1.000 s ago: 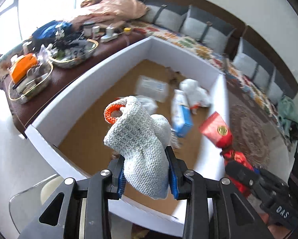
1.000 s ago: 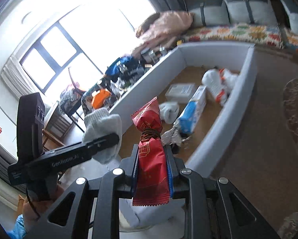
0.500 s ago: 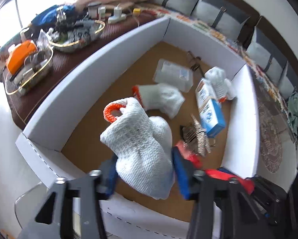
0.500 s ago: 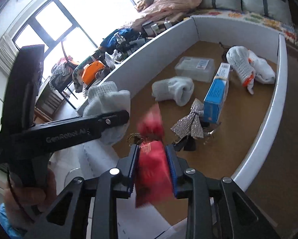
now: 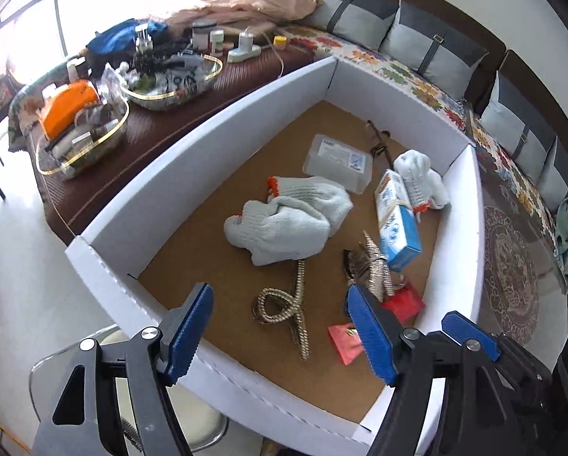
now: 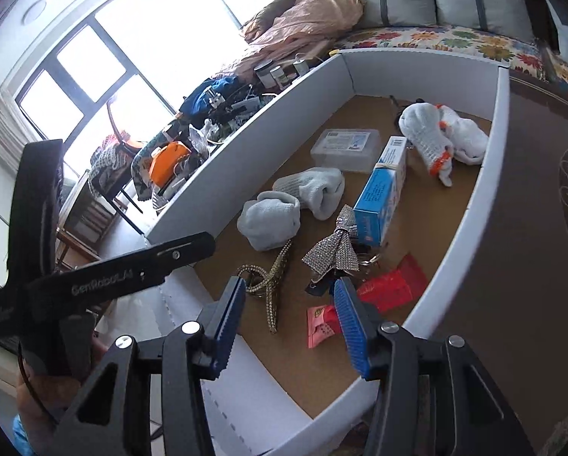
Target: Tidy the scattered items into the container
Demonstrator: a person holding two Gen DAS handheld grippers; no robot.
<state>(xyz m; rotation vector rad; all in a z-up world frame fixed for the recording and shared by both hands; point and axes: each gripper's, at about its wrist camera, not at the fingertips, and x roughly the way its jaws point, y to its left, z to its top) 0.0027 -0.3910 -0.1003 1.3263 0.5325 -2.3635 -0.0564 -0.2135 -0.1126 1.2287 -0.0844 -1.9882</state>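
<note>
Left gripper (image 5: 278, 325) has just been opening — jaws wide, nothing between them; its knit glove (image 5: 280, 230) lies mid-floor in the white container (image 5: 162, 174). Right gripper (image 6: 289, 325) likewise has just been opening, empty, over the container's near corner; red candy packet (image 6: 392, 288) lies by the container's right wall. Drop step looks done. Next: pull both back, find remaining loose items outside the container — none visible.

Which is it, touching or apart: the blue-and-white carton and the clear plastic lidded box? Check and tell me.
Apart. The right wrist view shows bare brown floor between the blue-and-white carton and the clear plastic lidded box.
</note>
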